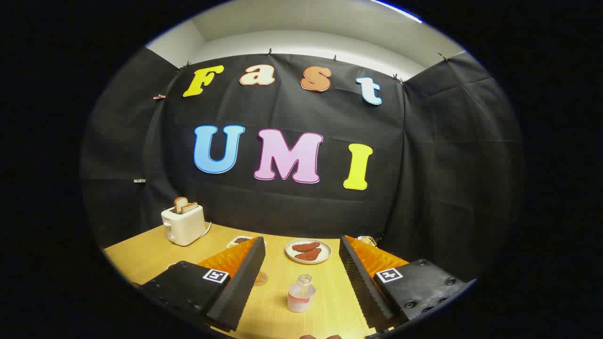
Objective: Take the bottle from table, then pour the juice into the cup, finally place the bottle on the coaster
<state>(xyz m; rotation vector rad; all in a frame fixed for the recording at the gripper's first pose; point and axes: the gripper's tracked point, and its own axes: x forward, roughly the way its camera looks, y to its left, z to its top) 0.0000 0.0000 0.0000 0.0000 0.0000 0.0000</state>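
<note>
I can read no words or numbers on anything here. The bottle (301,295) carries a pinkish label too small to make out, and each finger of my tongs (301,247) bears a square coded marker, no letters.

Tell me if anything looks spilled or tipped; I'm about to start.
Nothing stands out. The bottle stands upright on the table between the open tool's fingers, untouched; no spill shows.
</note>
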